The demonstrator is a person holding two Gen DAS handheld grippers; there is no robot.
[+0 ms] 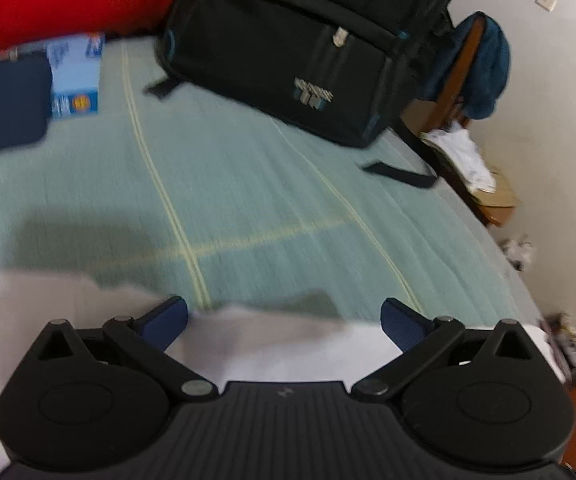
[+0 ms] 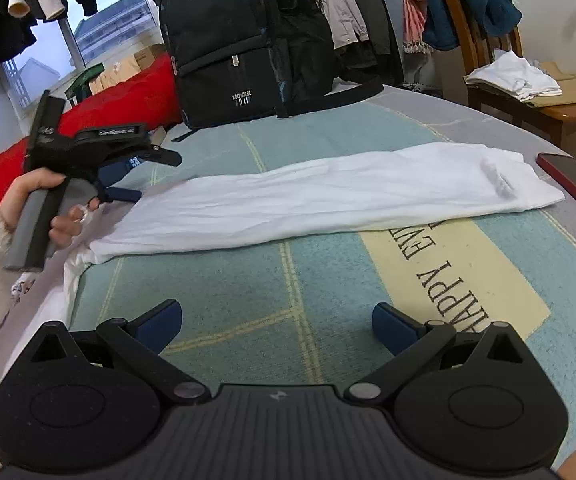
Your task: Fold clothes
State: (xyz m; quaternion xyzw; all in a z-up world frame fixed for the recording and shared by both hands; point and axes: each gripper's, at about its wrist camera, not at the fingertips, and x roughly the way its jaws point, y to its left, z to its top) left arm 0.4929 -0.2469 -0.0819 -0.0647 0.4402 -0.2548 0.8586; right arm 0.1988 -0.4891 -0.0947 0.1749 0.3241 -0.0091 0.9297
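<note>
Shirt (image 2: 328, 196), white and folded into a long strip, lay on the bed (image 2: 328, 280) ahead of the right gripper (image 2: 276, 322), whose jaws stood open and empty; the left gripper (image 1: 284, 318), jaws open too, hovered at its end. Thin, limp cloth: best pinched at the end corners.

Left wrist view motion-blurred; backpack (image 1: 288, 40) logo unreadable; white garment (image 1: 268, 344) partly hidden under gripper body; blanket lettering (image 2: 444, 264) cut off by garment.
</note>
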